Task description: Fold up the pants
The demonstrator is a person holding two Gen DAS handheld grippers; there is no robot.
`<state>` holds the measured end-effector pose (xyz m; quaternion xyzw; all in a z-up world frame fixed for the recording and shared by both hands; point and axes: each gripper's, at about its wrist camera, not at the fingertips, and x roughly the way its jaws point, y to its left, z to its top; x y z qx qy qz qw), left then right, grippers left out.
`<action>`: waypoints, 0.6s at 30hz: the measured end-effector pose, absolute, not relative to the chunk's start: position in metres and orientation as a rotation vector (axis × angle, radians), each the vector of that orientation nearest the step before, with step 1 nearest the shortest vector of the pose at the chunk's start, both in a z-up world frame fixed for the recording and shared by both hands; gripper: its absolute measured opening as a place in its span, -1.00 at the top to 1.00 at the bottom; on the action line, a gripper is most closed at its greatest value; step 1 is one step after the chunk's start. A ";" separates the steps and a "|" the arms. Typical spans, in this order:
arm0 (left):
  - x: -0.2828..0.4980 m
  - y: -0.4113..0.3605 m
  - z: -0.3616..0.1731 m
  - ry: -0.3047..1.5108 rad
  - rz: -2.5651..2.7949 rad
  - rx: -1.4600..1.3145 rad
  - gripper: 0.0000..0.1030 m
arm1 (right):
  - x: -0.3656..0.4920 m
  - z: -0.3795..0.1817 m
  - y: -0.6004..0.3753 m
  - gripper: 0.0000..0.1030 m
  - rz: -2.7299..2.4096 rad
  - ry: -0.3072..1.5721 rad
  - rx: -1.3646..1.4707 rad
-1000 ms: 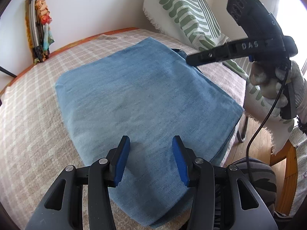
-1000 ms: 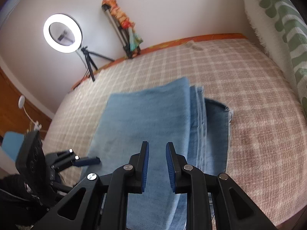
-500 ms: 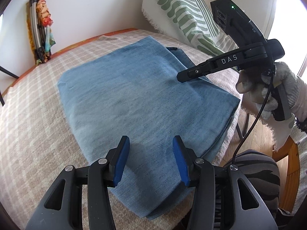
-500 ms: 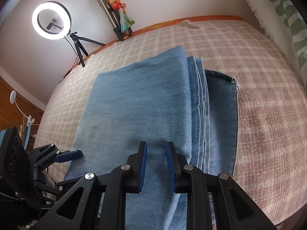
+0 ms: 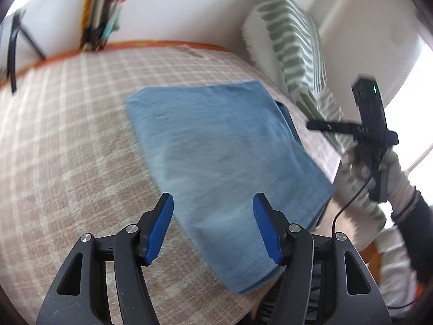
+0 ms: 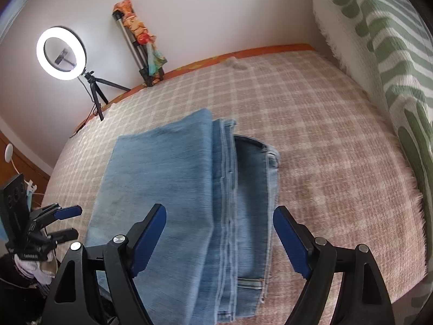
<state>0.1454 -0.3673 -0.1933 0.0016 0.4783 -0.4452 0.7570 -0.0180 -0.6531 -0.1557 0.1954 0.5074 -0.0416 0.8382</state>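
While the folded pants (image 6: 173, 189) lay on the checked blanket (image 6: 311, 135), left gripper (image 5: 213, 227) and right gripper (image 6: 219, 241) had just been opening, both empty (above the pants); best withdrawn without snagging the stacked edges.

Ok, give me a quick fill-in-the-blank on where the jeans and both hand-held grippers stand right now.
1. The folded jeans lie on a ____ blanket.
2. The right hand-held gripper, its jaws just opened, holds ____.
3. The left hand-held gripper has jaws that are ____.
4. Against the wall glows a ____ light on a tripod.

Missing words: checked; nothing; open; ring
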 end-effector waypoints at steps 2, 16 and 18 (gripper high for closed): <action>0.158 -0.361 -0.199 1.097 -0.953 -0.060 -0.18 | -0.018 -0.157 -0.667 -0.62 -0.051 1.097 0.466; 0.185 -0.368 -0.229 1.236 -0.971 -0.171 -0.18 | -0.021 -0.212 -0.690 -0.95 0.038 1.143 0.591; 0.184 -0.373 -0.232 1.239 -0.976 -0.154 -0.18 | -0.023 -0.212 -0.694 -0.98 0.059 1.103 0.619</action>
